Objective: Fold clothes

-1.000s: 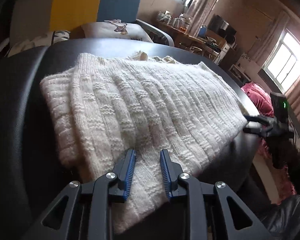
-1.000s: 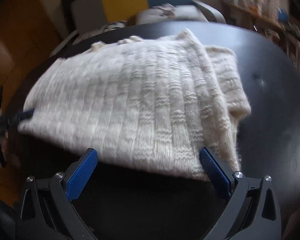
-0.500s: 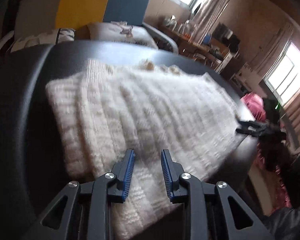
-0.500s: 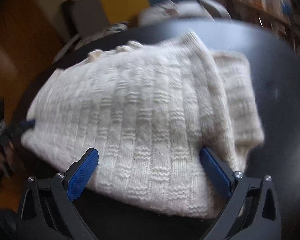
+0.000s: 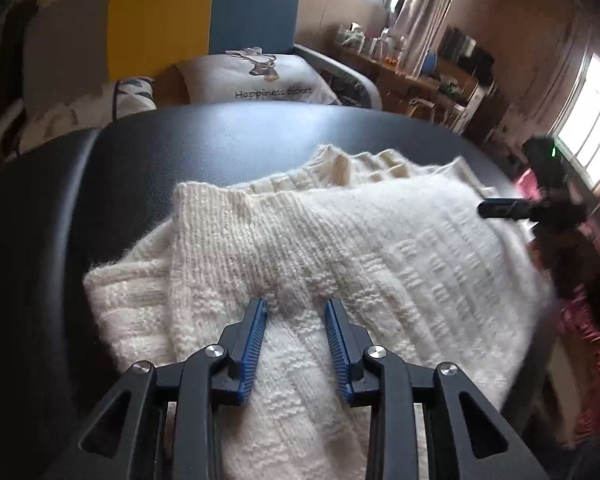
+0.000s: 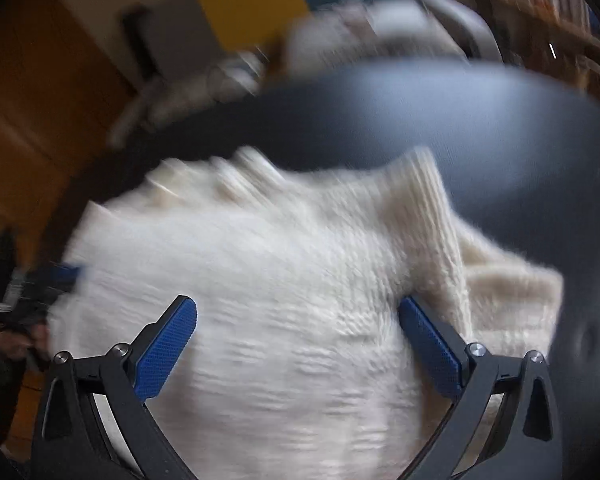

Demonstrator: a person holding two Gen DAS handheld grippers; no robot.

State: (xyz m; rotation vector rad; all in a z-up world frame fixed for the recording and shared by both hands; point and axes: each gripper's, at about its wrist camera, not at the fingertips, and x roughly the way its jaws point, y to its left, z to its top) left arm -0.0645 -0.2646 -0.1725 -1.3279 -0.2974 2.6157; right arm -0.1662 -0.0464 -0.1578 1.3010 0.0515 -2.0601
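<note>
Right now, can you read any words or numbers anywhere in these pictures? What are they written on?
"Happiness" on the white cushion behind the black table, under a small drawing; a second word beside it is too blurred to read.
Nothing is written on the white knitted sweater.
The shelf clutter is too small to read.
The right wrist view is too blurred for any text.

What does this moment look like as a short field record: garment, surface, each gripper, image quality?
garment: cream knitted sweater, partly folded, layers stacked along one side
surface: black table
left gripper: fingers narrowly apart over the knit, with fabric between the blue pads; whether it is clamped is unclear
right gripper: wide open, straddling the sweater
background: cushion printed with text, behind the table
image quality: right wrist view motion-blurred
</note>
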